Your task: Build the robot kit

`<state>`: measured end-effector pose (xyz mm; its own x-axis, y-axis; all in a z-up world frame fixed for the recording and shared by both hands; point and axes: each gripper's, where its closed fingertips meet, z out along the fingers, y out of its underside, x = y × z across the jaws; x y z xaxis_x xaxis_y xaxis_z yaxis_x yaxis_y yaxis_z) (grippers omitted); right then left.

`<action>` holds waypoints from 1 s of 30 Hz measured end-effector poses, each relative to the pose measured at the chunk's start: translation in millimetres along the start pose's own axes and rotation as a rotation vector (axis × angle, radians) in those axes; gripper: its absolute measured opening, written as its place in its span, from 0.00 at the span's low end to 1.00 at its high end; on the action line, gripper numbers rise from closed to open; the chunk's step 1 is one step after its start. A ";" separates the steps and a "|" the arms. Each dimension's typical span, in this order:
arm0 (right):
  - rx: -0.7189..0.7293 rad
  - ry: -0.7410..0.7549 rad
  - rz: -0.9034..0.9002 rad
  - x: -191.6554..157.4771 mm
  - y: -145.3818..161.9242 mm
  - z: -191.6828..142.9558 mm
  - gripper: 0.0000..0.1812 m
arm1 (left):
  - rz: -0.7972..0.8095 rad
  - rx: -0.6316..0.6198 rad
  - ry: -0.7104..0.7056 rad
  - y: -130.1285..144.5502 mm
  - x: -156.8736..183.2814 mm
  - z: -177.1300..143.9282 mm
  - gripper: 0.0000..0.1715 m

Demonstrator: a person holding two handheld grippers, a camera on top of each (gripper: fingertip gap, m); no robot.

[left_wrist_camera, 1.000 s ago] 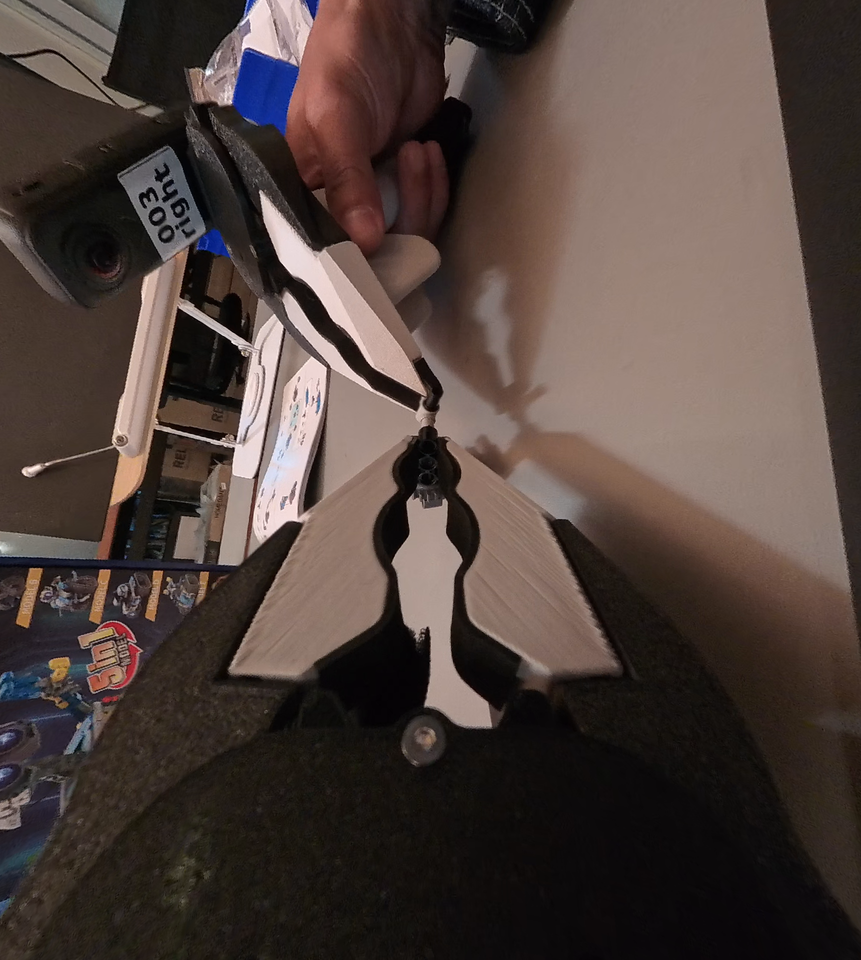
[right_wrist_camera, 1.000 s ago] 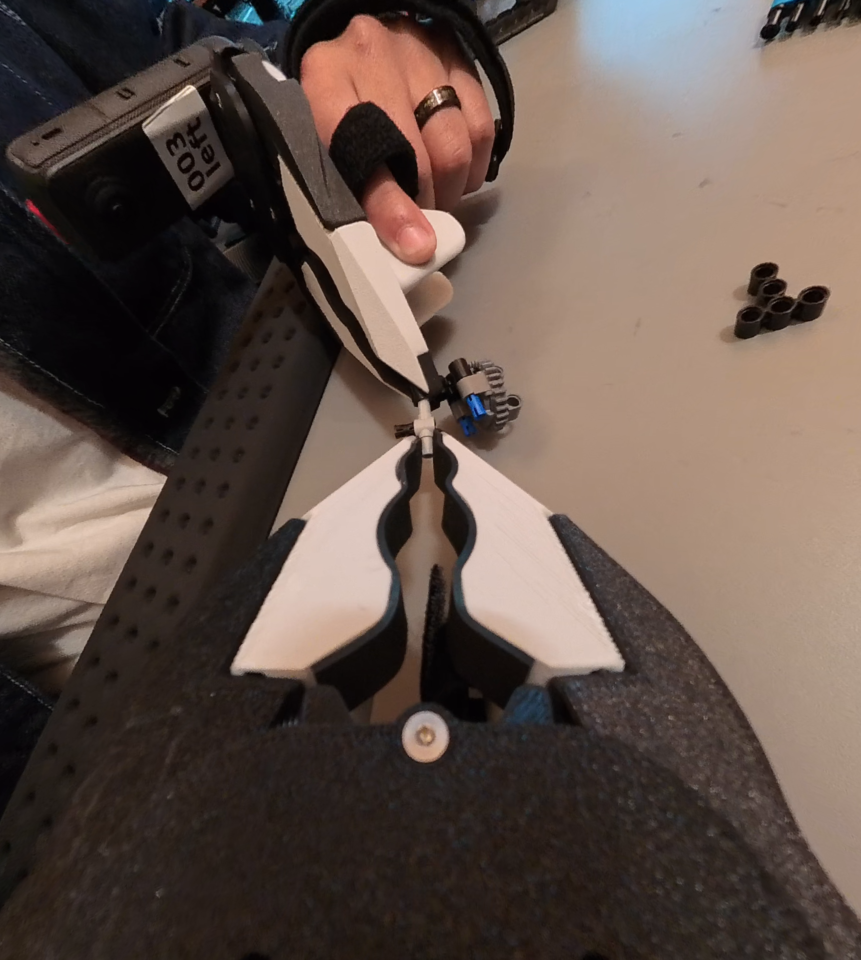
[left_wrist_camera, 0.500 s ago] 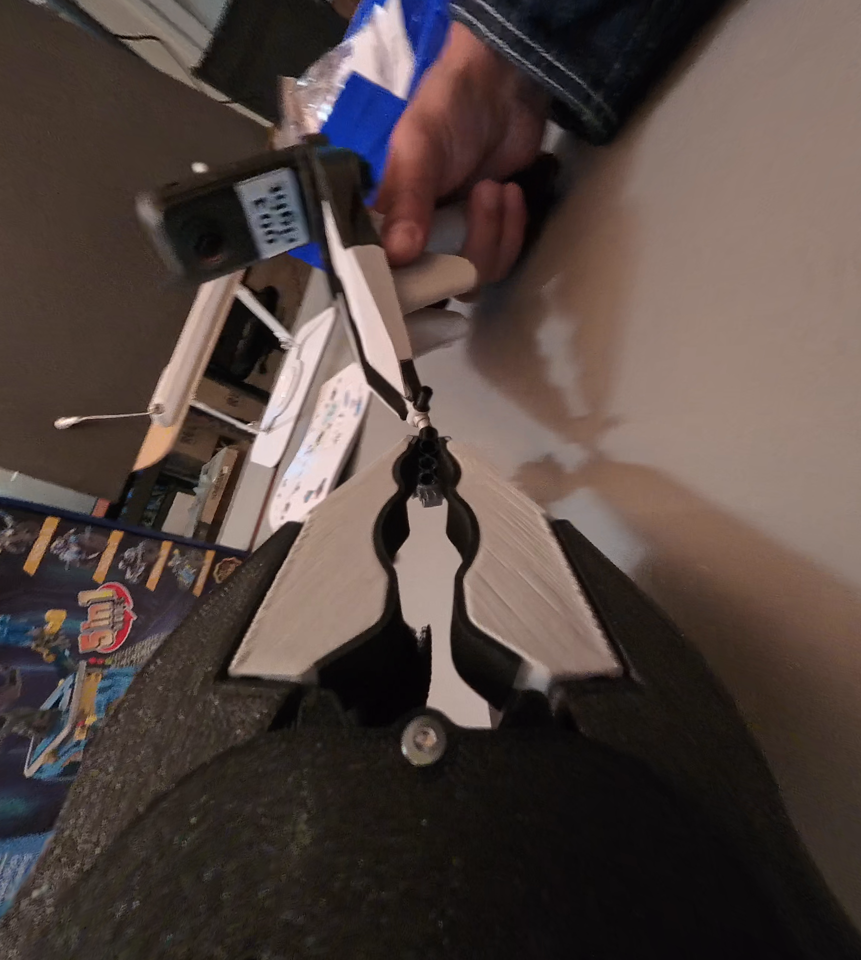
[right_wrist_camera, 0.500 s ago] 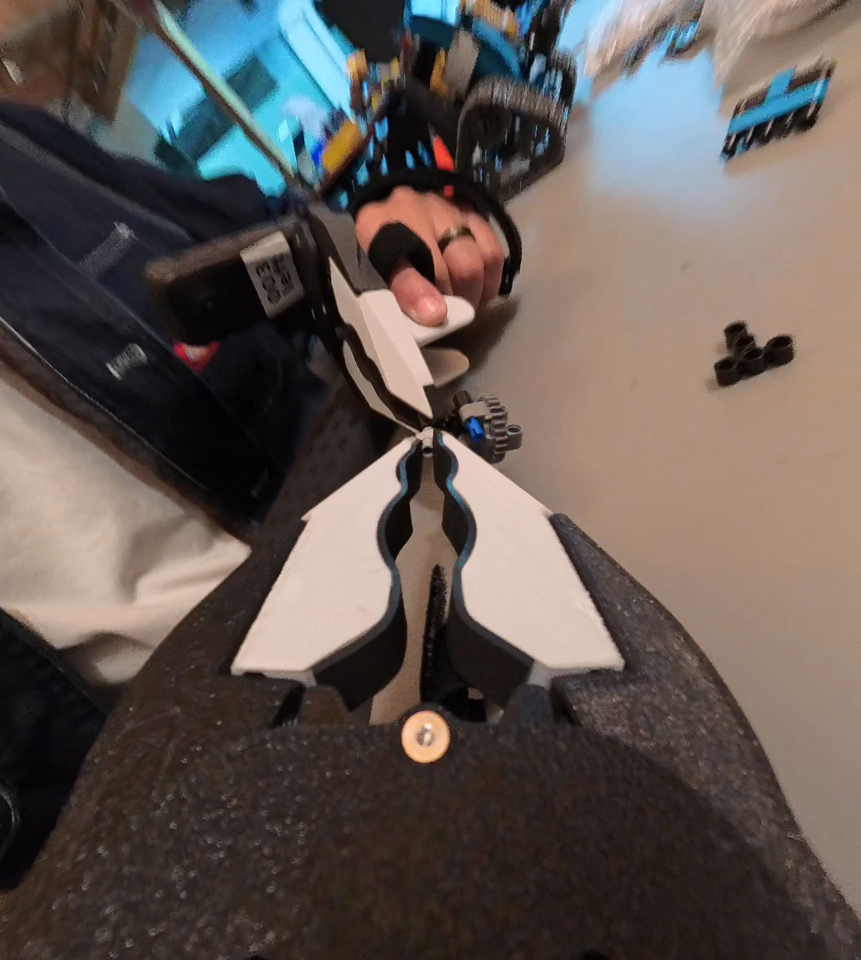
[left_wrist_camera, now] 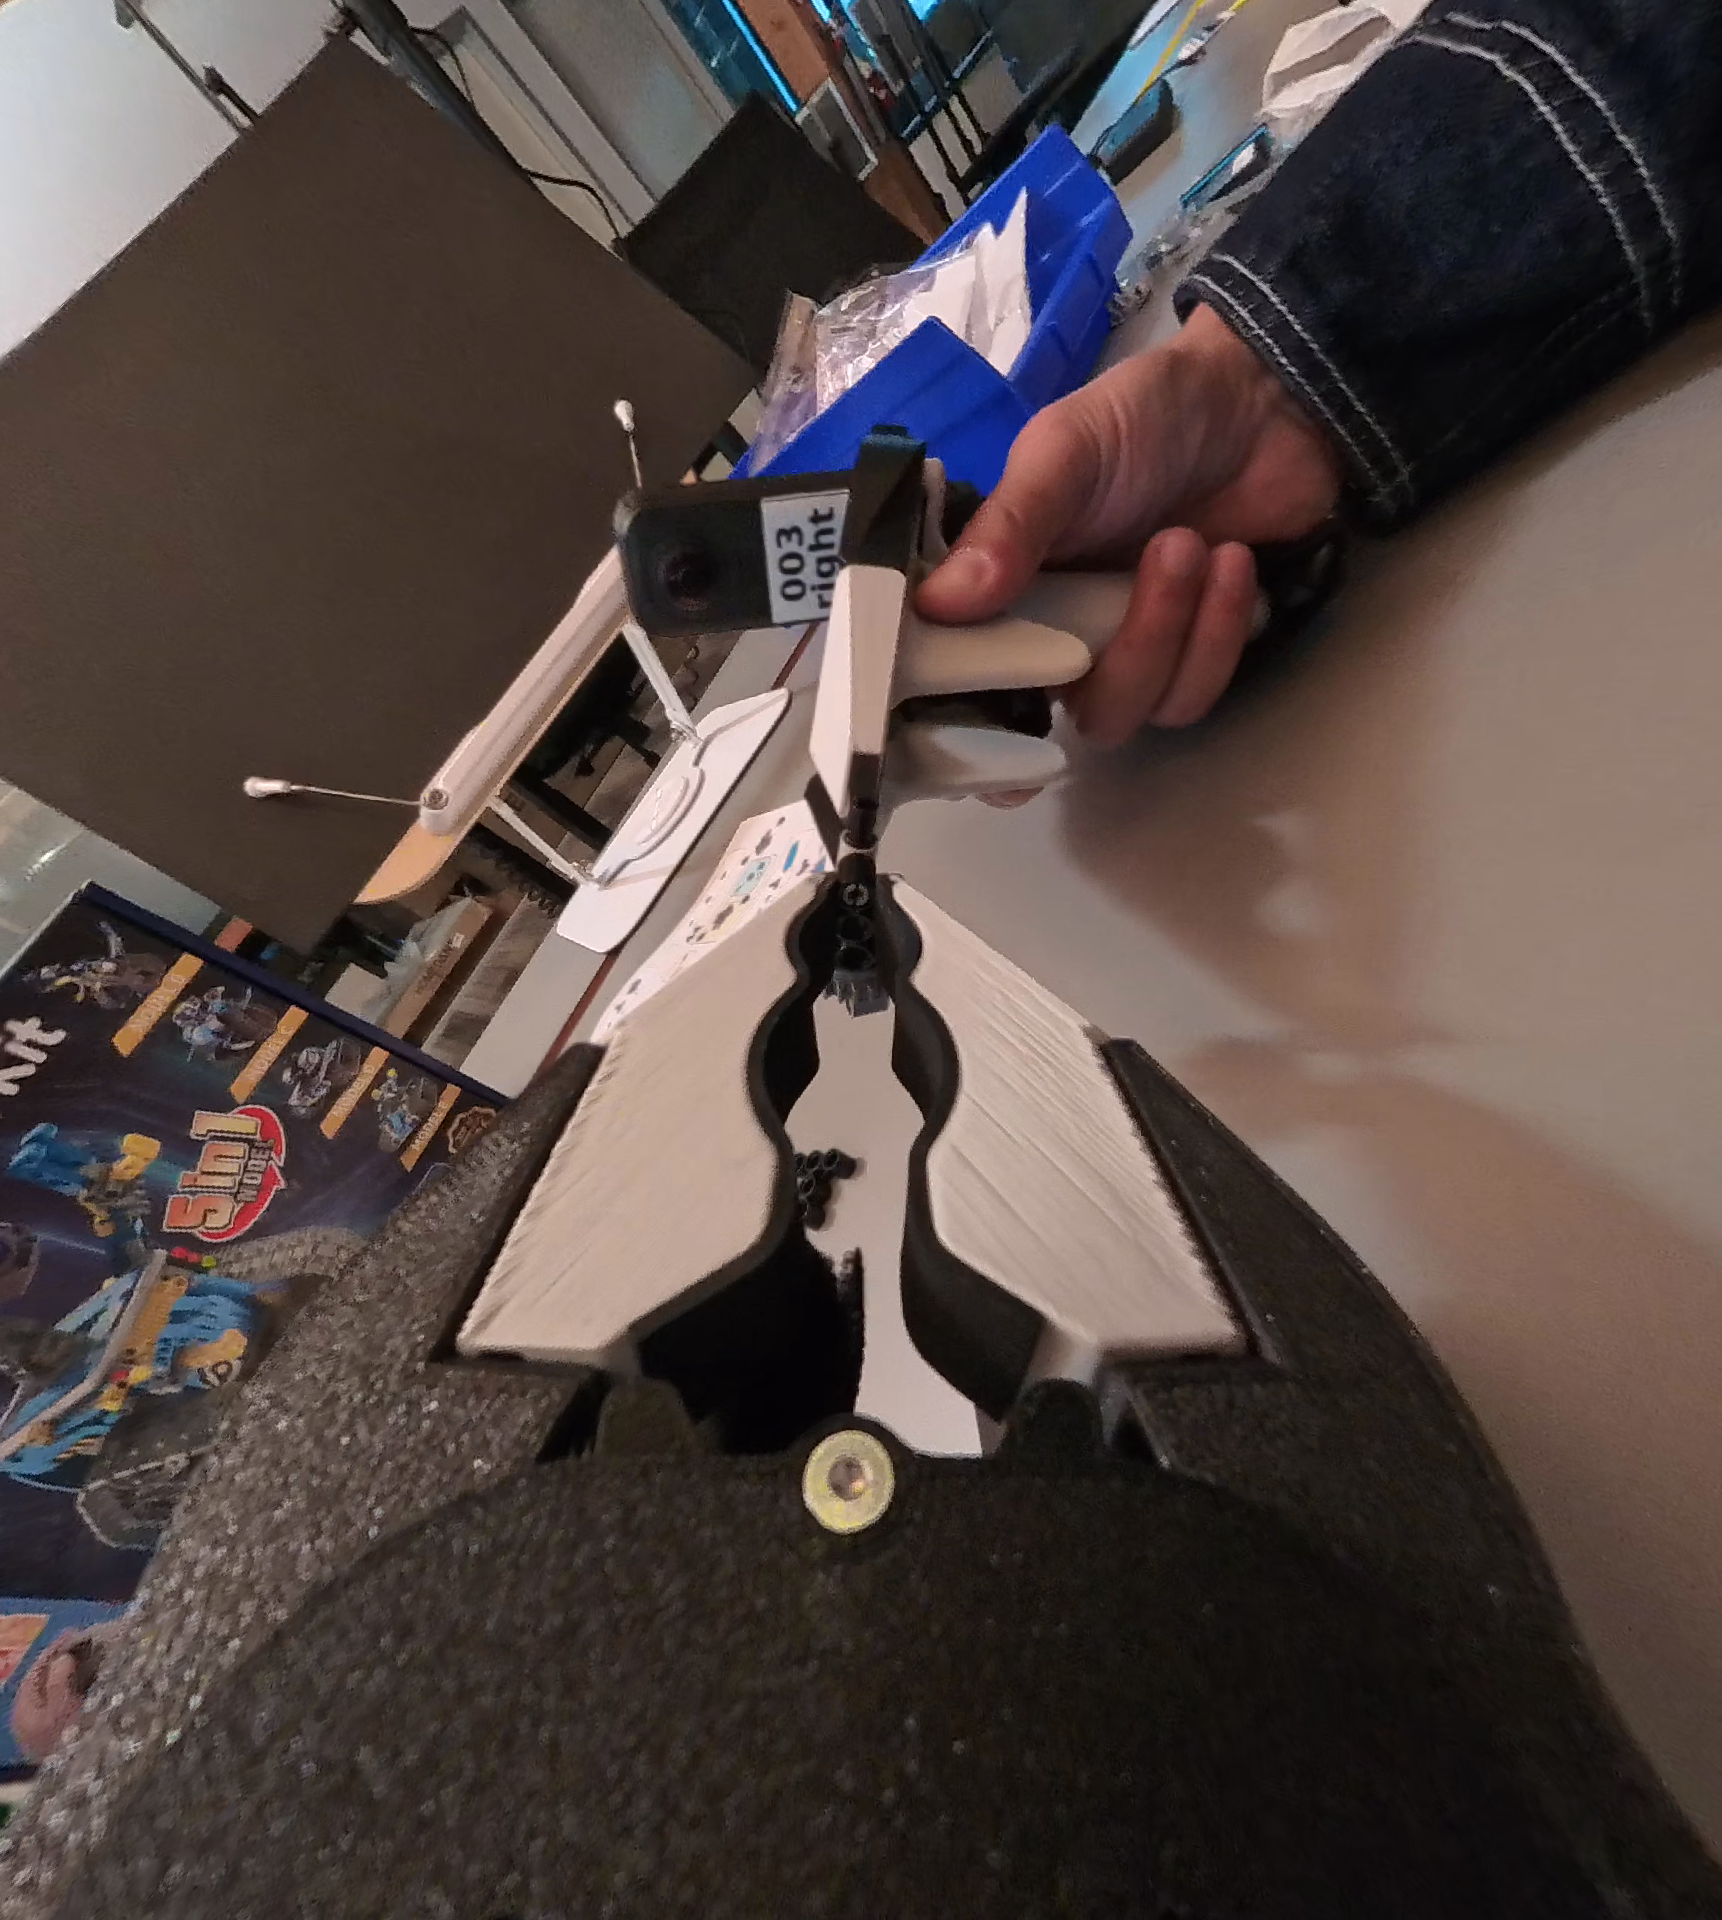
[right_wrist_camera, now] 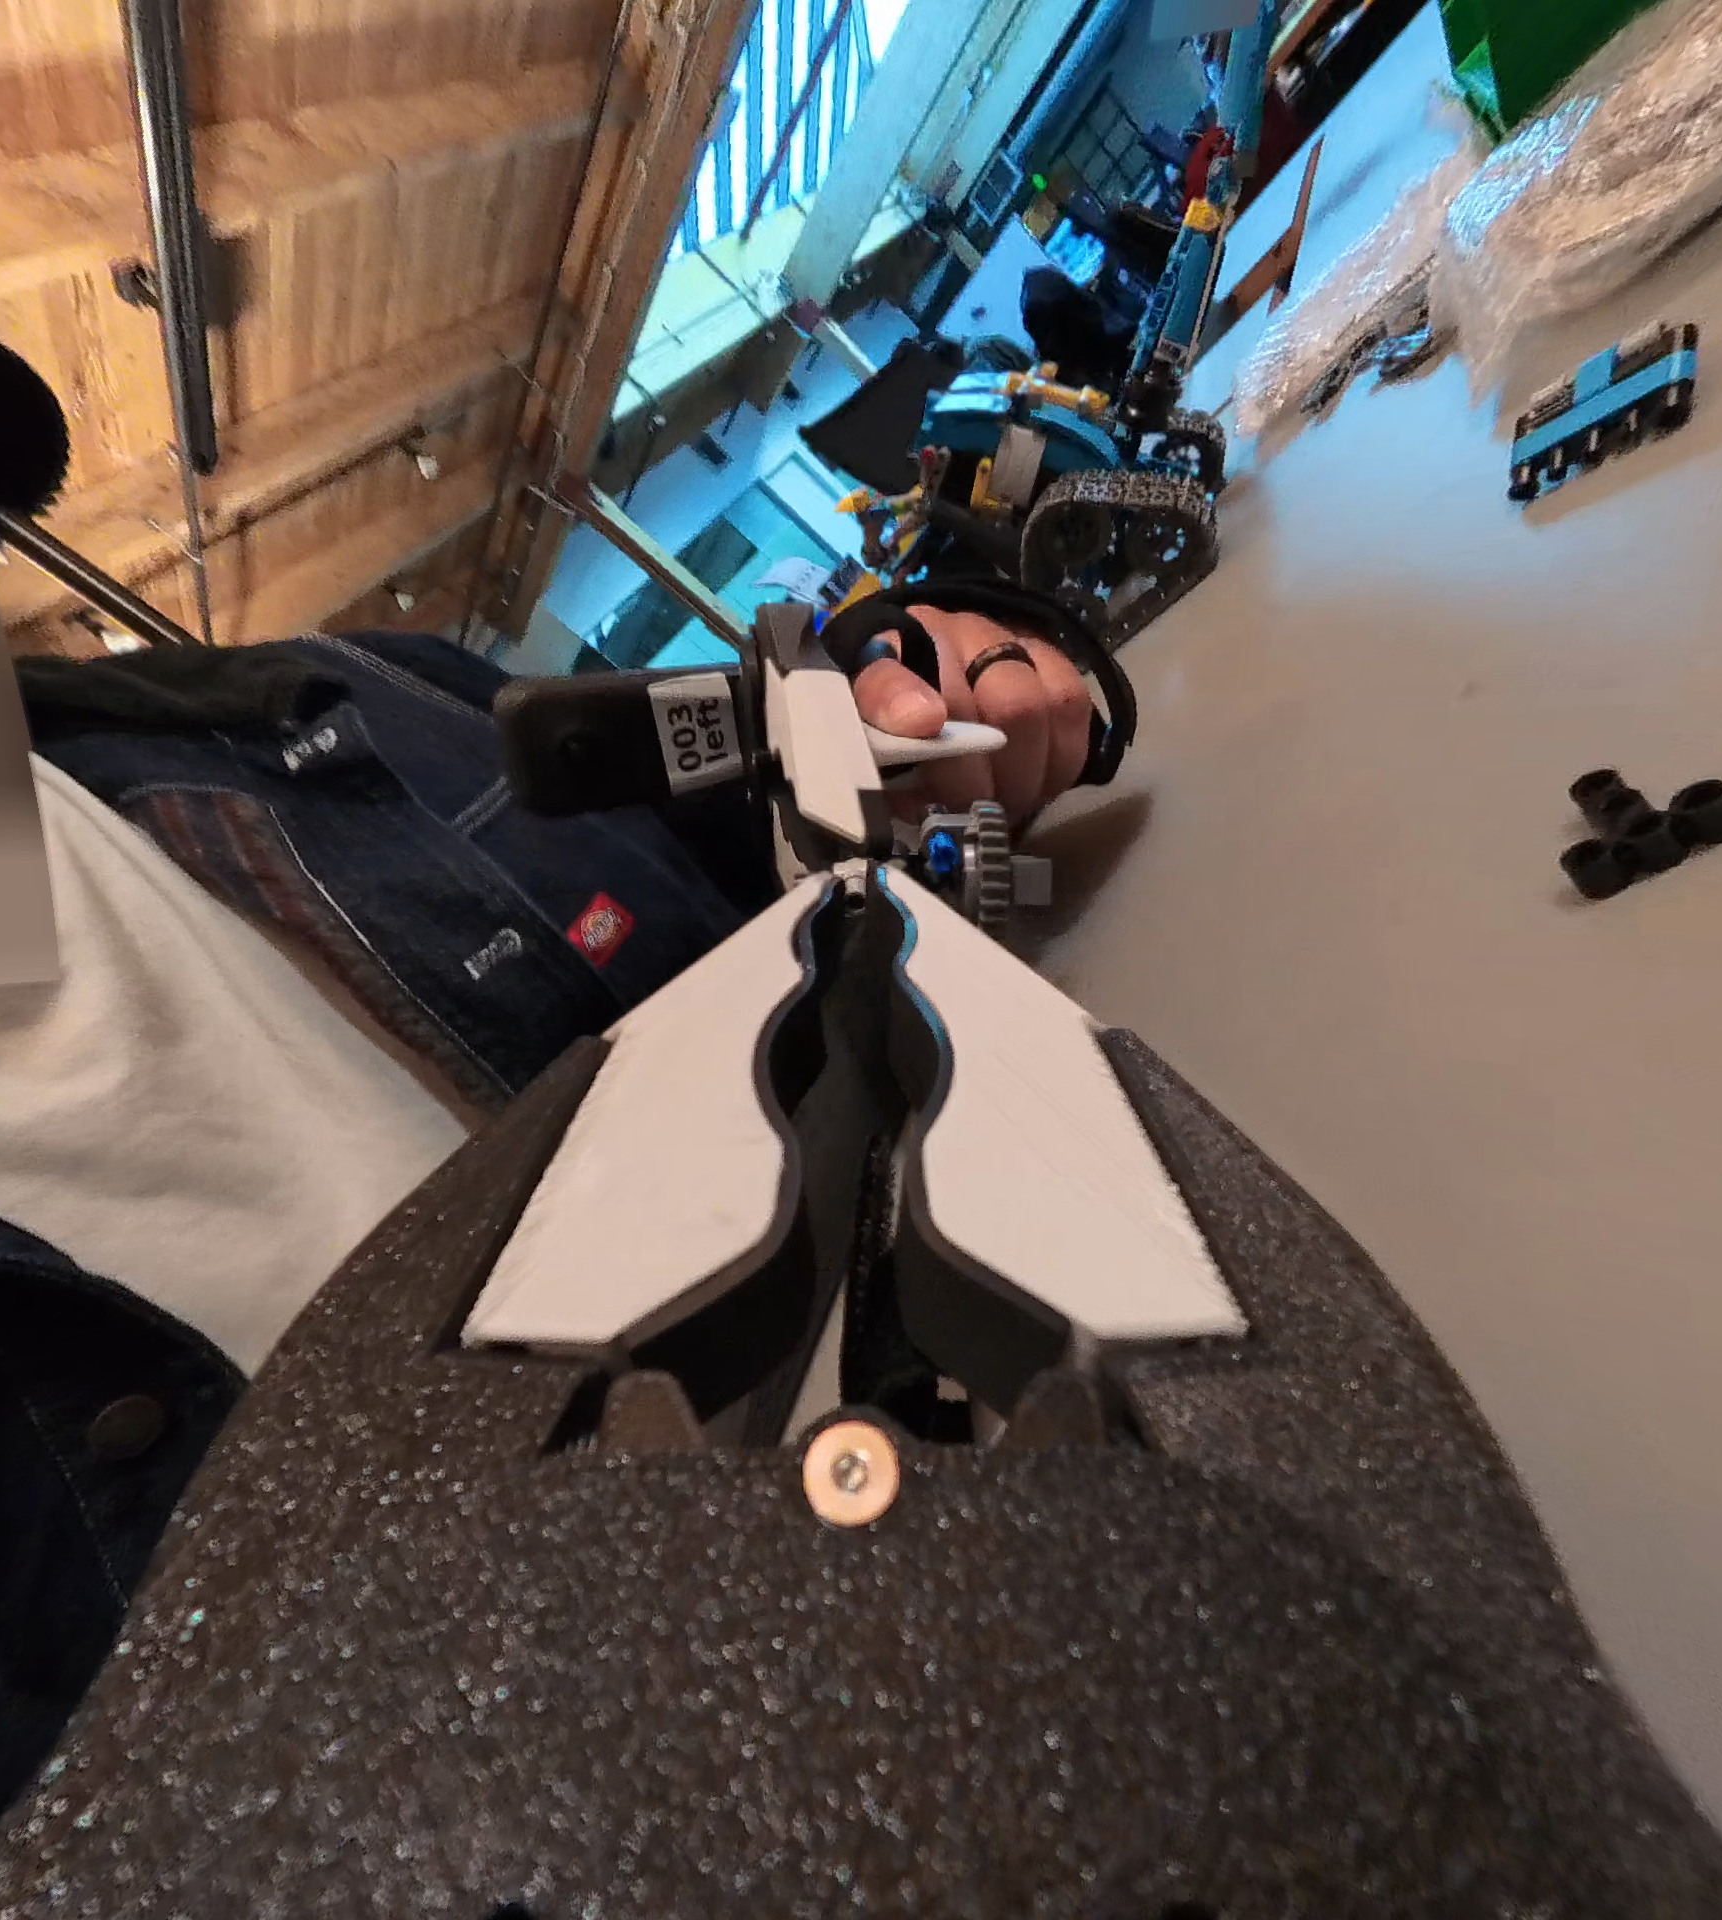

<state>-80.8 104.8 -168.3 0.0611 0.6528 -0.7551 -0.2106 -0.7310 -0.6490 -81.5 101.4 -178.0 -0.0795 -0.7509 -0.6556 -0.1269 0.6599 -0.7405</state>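
— Currently, what is held by each claw?

— The left claw is found pressed onto the black perforated end of a small geared assembly, which is carried clear of the tabletop. The right claw is found pinched on a pale pin. The pin is presented tip to tip against the assembly's black end. Whether it is already seated cannot be told; the joint is too small.

— What has been altered over the last second?

— Both tools have been swung round together. The right claw, formerly seen slanting in from the upper left in the left wrist view, is now seen edge-on from above. More of the room has been brought into both views. The meeting of the two tips has been kept throughout, and neither grip has been relaxed.

— And the surroundings?

— A black T-shaped piece is noted lying on the tabletop, well apart from the claws. A tracked model is noted farther back, and a printed kit box stands to one side. None of these is touched.
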 end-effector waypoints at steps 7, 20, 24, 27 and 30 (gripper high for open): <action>0.029 0.058 -0.021 7.2 -6.0 -0.8 0.02 | -0.001 -0.035 -0.018 6.4 -5.8 2.7 0.04; -0.154 0.721 -0.373 76.4 -13.0 -36.1 0.14 | 0.218 -0.427 -0.300 84.0 -76.0 -36.3 0.04; -0.308 0.846 -0.439 107.0 -15.8 -24.8 0.17 | 0.149 -0.444 -0.252 90.5 -71.5 -32.4 0.04; -0.394 0.877 -0.478 125.7 -11.4 -17.8 0.18 | 0.083 -0.455 -0.176 96.8 -59.3 -28.2 0.04; -0.463 0.915 -0.513 137.9 -9.2 -17.8 0.18 | 0.085 -0.465 -0.172 98.5 -59.9 -28.5 0.04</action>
<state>-53.1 198.0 -268.1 0.7624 0.6448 -0.0534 0.4119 -0.5473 -0.7286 -117.4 210.7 -207.5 0.0500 -0.6542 -0.7547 -0.5576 0.6086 -0.5645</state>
